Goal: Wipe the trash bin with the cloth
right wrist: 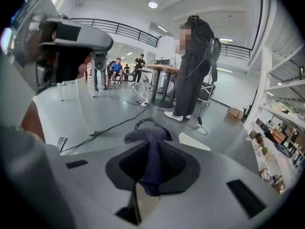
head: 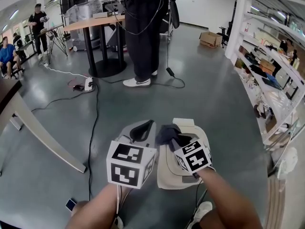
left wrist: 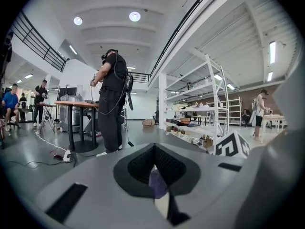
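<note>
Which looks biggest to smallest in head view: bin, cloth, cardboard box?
1. bin
2. cloth
3. cardboard box; it sits far from the camera, so its true size against the cloth is unsure.

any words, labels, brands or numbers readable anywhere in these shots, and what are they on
No text can be read in any view.
Left marker cube and right marker cube: black and white square patterns only, no letters or digits.
Cardboard box: any print is too small to read.
Shelf goods: too small and blurred to read.
Trash bin and cloth: no label visible.
</note>
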Available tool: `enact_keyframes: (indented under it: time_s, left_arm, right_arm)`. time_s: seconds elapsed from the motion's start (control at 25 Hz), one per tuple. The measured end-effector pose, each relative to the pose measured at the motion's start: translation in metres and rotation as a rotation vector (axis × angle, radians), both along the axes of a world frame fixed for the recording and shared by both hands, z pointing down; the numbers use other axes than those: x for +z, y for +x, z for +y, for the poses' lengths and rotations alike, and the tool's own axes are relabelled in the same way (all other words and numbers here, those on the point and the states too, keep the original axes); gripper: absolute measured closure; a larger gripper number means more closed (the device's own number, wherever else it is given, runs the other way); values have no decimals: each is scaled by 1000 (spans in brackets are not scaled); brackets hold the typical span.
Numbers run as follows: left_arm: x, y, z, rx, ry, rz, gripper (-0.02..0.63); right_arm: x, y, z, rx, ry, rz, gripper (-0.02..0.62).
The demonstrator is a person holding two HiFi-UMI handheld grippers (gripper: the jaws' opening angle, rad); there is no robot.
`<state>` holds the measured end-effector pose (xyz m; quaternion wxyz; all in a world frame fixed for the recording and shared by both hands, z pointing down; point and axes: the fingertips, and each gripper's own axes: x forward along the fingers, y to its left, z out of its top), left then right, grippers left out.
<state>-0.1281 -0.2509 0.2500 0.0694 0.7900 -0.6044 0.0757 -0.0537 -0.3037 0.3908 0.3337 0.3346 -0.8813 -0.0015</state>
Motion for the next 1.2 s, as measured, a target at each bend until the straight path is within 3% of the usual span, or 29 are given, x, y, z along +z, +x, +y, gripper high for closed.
enact_keyframes:
  time_s: [0.52,1.2]
  left_arm:
    - [6,7,0,14,-12,-18,606]
    - [12,42,3,80,-19,-8,606]
  right_arm:
    - [10,26,-14,56,-22,20,543]
    - [14,96,-31,181,-22,47,543]
